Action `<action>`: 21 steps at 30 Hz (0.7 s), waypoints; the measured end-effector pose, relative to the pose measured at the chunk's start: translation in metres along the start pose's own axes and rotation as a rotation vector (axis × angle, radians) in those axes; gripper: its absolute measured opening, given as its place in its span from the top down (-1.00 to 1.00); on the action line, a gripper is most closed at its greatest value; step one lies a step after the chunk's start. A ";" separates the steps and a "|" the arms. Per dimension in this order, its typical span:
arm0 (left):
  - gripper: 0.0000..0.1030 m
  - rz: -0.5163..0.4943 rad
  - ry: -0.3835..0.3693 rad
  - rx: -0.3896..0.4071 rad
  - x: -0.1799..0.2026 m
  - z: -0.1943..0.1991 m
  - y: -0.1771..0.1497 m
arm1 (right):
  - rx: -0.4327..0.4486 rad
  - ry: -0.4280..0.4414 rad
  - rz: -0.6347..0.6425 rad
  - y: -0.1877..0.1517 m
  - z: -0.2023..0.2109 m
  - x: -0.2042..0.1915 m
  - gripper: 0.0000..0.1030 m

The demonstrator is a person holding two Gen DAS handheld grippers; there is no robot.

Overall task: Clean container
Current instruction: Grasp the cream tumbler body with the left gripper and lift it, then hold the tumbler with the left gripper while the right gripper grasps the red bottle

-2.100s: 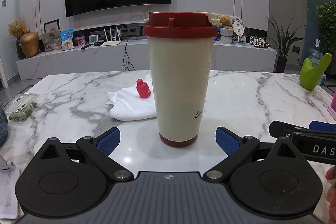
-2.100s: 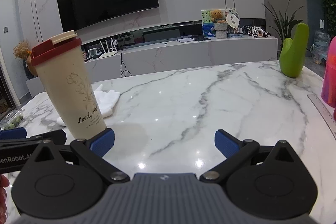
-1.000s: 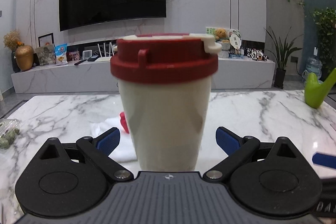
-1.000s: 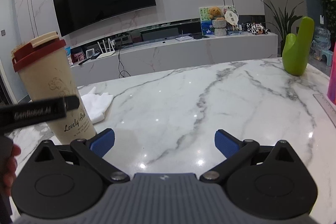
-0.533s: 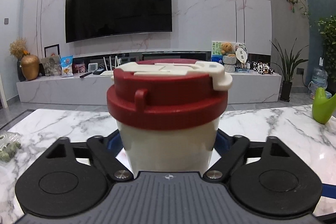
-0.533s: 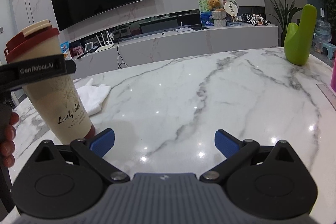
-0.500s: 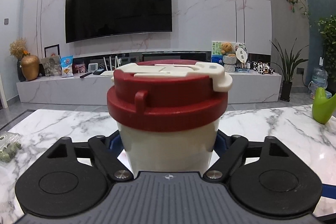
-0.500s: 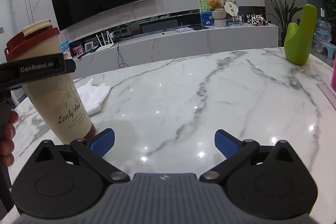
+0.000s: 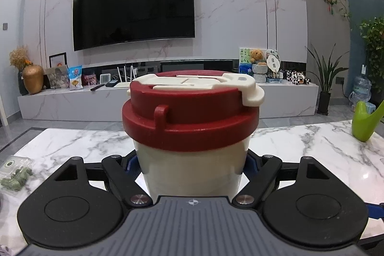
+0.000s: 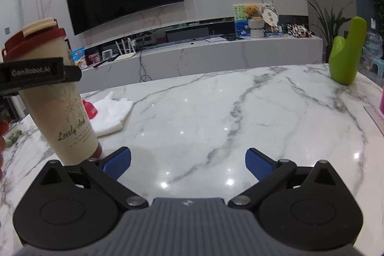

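Note:
A cream tumbler (image 9: 192, 160) with a dark red lid (image 9: 189, 121) and a white flip cap fills the middle of the left wrist view. My left gripper (image 9: 192, 166) is shut on its body just under the lid, blue pads pressed on both sides. In the right wrist view the same tumbler (image 10: 60, 112) leans at the far left, with the left gripper's black finger (image 10: 36, 73) across its upper part. My right gripper (image 10: 188, 162) hovers open over the marble table (image 10: 240, 112), holding nothing, with the tumbler's base beside its left fingertip.
A white cloth (image 10: 110, 112) with a small red bottle (image 10: 90, 110) on it lies behind the tumbler. A green watering can (image 10: 345, 56) stands far right, and a ruler (image 10: 374, 114) lies at the right edge. A clear box of greens (image 9: 14, 174) sits left.
The left jaws went from wide open to closed on the tumbler under its lid. The tumbler now sits nearer the right gripper's left finger, uncovering the red bottle. The right gripper stayed put.

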State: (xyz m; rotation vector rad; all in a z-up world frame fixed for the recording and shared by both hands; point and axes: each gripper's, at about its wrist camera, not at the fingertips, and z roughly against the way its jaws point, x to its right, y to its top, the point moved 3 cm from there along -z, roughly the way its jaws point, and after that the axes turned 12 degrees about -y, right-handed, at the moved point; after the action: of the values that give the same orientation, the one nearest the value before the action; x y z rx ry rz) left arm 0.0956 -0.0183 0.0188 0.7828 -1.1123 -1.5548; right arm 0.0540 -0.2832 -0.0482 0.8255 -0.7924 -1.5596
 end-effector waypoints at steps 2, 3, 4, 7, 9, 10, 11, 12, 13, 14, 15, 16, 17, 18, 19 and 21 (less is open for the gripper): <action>-0.53 0.019 -0.008 -0.014 -0.007 0.005 0.003 | 0.008 0.014 0.026 0.001 0.003 -0.005 -0.99; -0.53 0.025 -0.007 -0.018 -0.010 0.008 0.002 | 0.010 0.020 0.041 0.001 0.004 -0.007 -0.99; -0.53 0.022 -0.003 -0.018 -0.013 0.011 0.002 | 0.011 0.028 0.051 0.002 0.005 -0.009 -0.99; -0.52 0.021 0.012 -0.018 -0.020 0.020 0.000 | 0.005 0.060 0.075 0.006 0.007 -0.016 -0.93; -0.52 0.036 0.017 -0.015 -0.026 0.025 -0.001 | 0.000 0.083 0.100 0.011 0.006 -0.021 -0.75; -0.52 0.046 0.022 -0.014 -0.029 0.027 -0.002 | -0.003 0.091 0.115 0.014 0.005 -0.025 -0.65; -0.52 0.047 0.027 -0.014 -0.031 0.028 -0.003 | -0.002 0.101 0.130 0.017 0.003 -0.029 -0.55; -0.52 0.048 0.031 -0.013 -0.033 0.029 -0.004 | -0.002 0.111 0.144 0.019 0.001 -0.033 -0.50; -0.52 0.049 0.036 -0.013 -0.036 0.030 -0.006 | -0.004 0.122 0.156 0.022 -0.001 -0.038 -0.41; -0.52 0.051 0.045 -0.013 -0.038 0.031 -0.006 | -0.010 0.134 0.169 0.025 -0.005 -0.044 -0.28; -0.52 0.057 0.052 -0.011 -0.040 0.032 -0.007 | -0.018 0.147 0.182 0.027 -0.009 -0.049 -0.21; -0.52 0.064 0.060 -0.008 -0.043 0.033 -0.008 | -0.027 0.162 0.197 0.030 -0.014 -0.056 -0.09; -0.52 0.073 0.069 -0.006 -0.045 0.033 -0.009 | -0.036 0.176 0.210 0.032 -0.018 -0.062 -0.04; -0.52 0.081 0.078 -0.006 -0.048 0.033 -0.008 | -0.040 0.189 0.224 0.035 -0.022 -0.069 -0.03; -0.52 0.089 0.086 -0.006 -0.051 0.033 -0.008 | -0.039 0.193 0.242 0.038 -0.026 -0.076 -0.03; -0.52 0.101 0.101 -0.006 -0.058 0.034 -0.008 | -0.037 0.200 0.270 0.042 -0.034 -0.088 -0.03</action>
State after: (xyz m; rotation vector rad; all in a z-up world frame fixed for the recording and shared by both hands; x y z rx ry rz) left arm 0.0770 0.0466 0.0206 0.7809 -1.0562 -1.4185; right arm 0.1138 -0.2025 -0.0230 0.7983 -0.6952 -1.2291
